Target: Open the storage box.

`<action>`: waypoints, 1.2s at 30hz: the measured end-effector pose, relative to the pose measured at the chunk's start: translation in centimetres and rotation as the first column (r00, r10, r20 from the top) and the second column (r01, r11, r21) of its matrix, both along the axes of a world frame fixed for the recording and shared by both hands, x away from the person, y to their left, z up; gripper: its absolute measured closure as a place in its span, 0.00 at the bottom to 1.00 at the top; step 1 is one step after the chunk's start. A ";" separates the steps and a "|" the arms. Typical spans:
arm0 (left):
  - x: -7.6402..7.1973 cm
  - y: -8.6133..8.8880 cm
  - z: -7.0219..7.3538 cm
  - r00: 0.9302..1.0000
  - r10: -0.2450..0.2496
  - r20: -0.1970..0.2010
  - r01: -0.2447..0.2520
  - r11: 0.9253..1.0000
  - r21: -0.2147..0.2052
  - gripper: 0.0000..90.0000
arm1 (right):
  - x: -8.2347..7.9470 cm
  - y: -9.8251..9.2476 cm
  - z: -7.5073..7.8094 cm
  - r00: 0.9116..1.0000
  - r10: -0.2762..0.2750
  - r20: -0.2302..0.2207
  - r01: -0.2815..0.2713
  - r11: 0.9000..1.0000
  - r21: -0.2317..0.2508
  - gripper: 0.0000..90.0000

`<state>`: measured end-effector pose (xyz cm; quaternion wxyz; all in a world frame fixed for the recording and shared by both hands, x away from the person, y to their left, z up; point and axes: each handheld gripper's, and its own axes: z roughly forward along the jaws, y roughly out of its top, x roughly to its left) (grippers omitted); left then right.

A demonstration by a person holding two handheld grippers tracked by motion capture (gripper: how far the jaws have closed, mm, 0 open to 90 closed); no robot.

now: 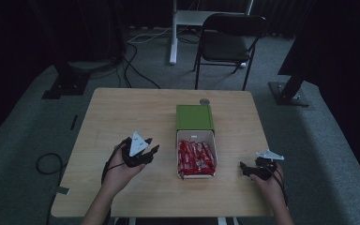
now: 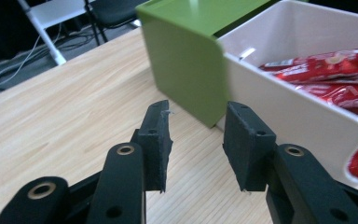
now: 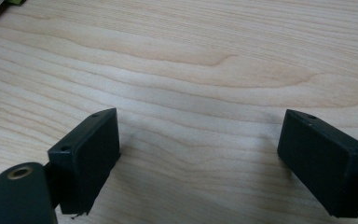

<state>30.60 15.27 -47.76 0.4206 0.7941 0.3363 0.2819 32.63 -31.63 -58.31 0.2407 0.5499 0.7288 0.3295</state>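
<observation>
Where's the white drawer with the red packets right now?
In the high view the white drawer sits pulled out of the green box near the table's middle, between the left gripper and the right gripper, holding red packets.

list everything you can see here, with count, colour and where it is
table: 1, light wood, centre of the room
drawer box: 1, green shell, mid table
drawer: 1, white, pulled out toward the person
snack packets: several, red, inside the drawer
round disc: 1, grey, behind the box
folding chair: 1, dark, beyond the table
left gripper: 1, black, jaws apart and empty, left of the drawer
right gripper: 1, black, jaws wide and empty, right of the drawer
</observation>
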 end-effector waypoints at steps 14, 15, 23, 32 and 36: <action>0.2 3.9 -1.9 0.991 0.121 -0.057 -0.123 0.992 -0.025 0.50 | 0.0 0.0 0.0 1.000 0.000 0.000 0.000 1.000 0.001 0.14; 0.3 4.3 -2.1 0.988 0.131 -0.079 -0.135 0.990 -0.039 0.47 | 0.0 0.0 0.0 1.000 0.000 0.001 0.000 1.000 0.000 0.14; 0.3 6.4 -3.8 0.971 0.189 -0.149 -0.202 0.976 -0.077 0.32 | 0.0 0.0 0.0 1.000 0.000 0.000 0.000 1.000 0.000 0.14; 0.3 8.2 -5.7 0.944 0.265 -0.195 -0.282 0.958 -0.062 0.16 | 0.0 0.0 0.0 1.000 0.001 0.001 -0.001 1.000 -0.001 0.14; 0.4 8.7 -6.7 0.932 0.282 -0.226 -0.300 0.953 -0.050 0.12 | 0.0 0.0 0.0 1.000 0.001 0.001 -0.001 1.000 -0.001 0.14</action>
